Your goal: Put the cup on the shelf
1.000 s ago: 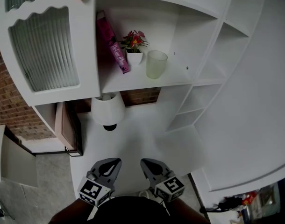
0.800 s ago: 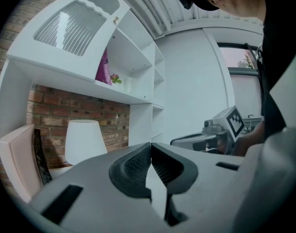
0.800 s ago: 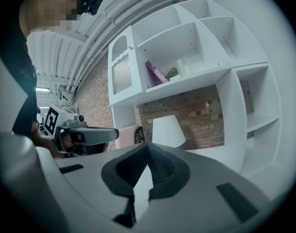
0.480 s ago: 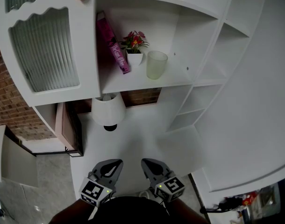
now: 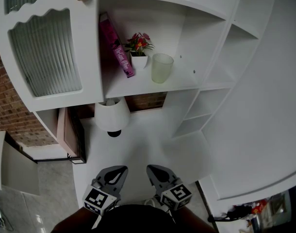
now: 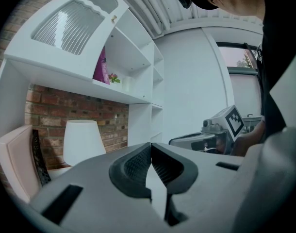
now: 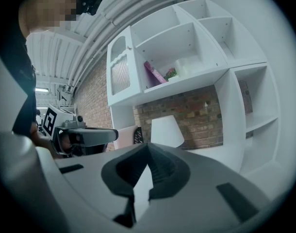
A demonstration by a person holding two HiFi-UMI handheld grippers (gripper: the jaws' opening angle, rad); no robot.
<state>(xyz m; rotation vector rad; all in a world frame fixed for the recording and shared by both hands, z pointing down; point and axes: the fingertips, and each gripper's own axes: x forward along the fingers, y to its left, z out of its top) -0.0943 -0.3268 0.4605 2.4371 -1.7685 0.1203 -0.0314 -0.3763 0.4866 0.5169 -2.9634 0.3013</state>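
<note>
Step in hand: judged finished. The cup stands upright on the shelf, well apart from both grippers.
Left gripper: jaws clenched together with nothing between them, held low by the person's body.
Right gripper: jaws likewise pressed together and empty, beside the left one.
Next move: judged that no placing is needed; at most a check that the cup sits back from the shelf edge.
Cup contents: pale and translucent, appears empty.
Flower pot: small and white, holds red and pink flowers, just left of the cup.
Neighbours: pink book leaning left of the pot; white lamp on the counter below.
</note>
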